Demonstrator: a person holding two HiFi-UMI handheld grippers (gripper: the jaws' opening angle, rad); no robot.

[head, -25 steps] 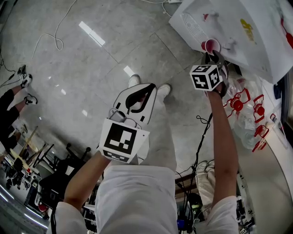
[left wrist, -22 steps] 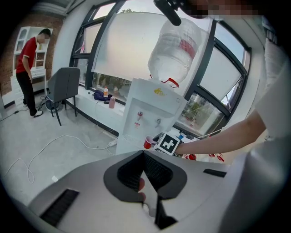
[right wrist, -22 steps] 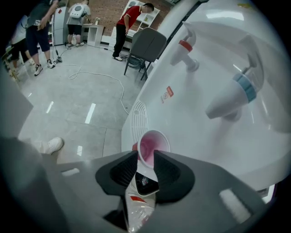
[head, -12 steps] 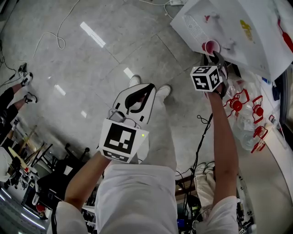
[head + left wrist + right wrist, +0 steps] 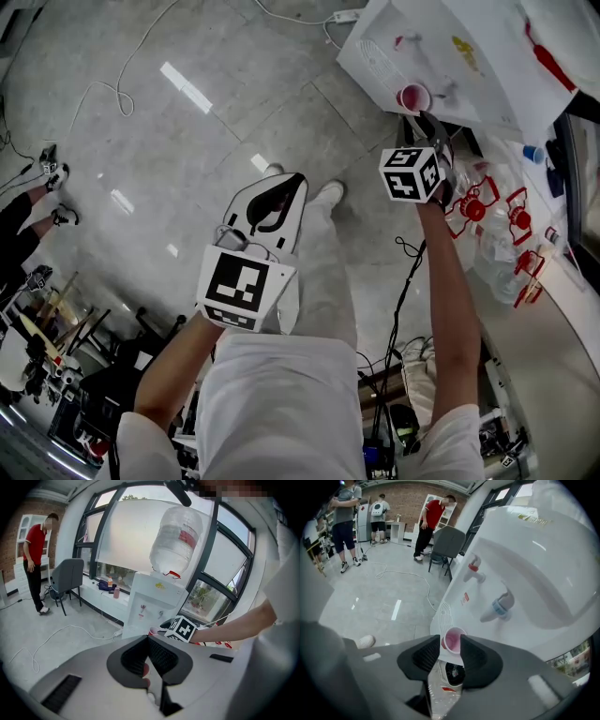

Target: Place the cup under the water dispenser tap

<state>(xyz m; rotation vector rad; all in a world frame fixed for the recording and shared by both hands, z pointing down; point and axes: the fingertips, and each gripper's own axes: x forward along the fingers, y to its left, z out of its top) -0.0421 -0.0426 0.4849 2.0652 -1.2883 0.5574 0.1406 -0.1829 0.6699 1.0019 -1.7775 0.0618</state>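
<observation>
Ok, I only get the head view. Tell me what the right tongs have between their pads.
Observer: The right gripper view shows the pink cup between the pads of the right tongs, mouth up. The jaws have just been closing, and I can't tell whether they press on it.
Operator: Name the tap nearest the cup.
Observer: That is the tap with the blue collar, up and to the right of the cup in that view. The red tap sits farther off, and I can't tell whether the cup is directly below either spout.
</observation>
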